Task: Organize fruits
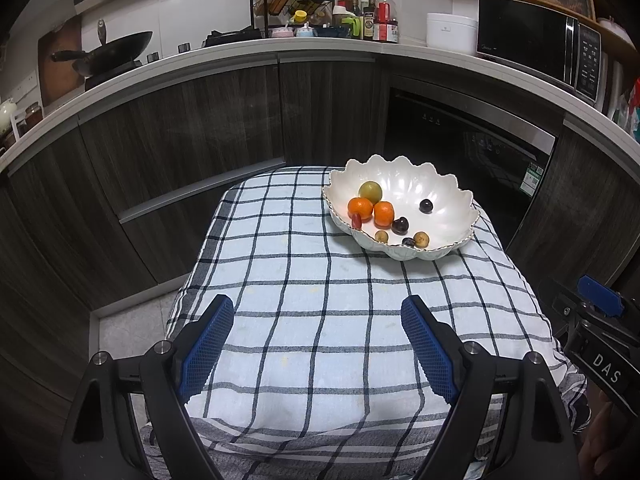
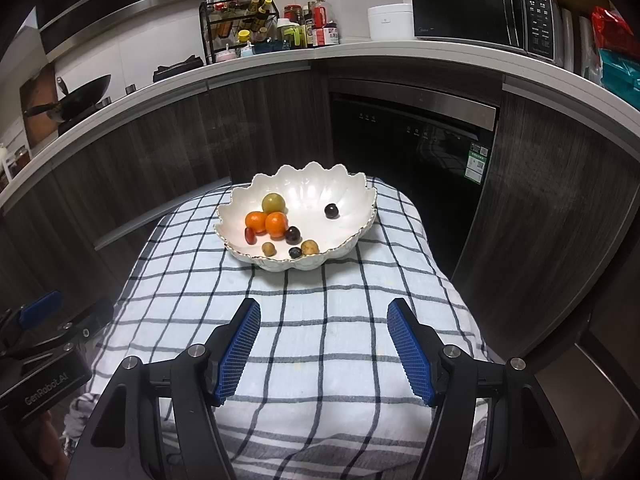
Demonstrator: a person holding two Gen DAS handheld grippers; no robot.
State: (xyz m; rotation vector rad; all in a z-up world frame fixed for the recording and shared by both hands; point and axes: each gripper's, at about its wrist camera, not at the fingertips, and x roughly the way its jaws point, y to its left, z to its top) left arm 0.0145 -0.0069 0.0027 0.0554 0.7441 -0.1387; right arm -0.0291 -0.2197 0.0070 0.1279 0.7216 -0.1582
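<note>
Two grippers hang over the near end of a table spread with a checked cloth (image 1: 320, 280), both angled down toward it and both empty. The left gripper (image 1: 318, 344) has its blue pads spread wide with only cloth between them; the right gripper (image 2: 324, 350) also stands apart, a little less so, and grips nothing.

At the far end of the cloth, toward the right, sits a white scalloped bowl (image 2: 352, 196), well apart from both grippers. All the fruit in view lies inside it. On its left side a green fruit (image 2: 273, 202) sits behind two oranges (image 2: 276, 224), which touch each other, with a small red fruit (image 2: 250, 235) just at their near left. A dark plum (image 2: 293, 234) lies beside the right orange, another dark one (image 2: 331, 211) sits alone toward the right, and near the front rim are two small tan fruits (image 2: 309, 246) and a tiny dark berry (image 2: 295, 252).

No loose fruit shows on the cloth, so the gathering looks finished, or sorting has not begun. Any next move means reaching far forward over the rim, and the small round pieces would likely roll under the pads.
</note>
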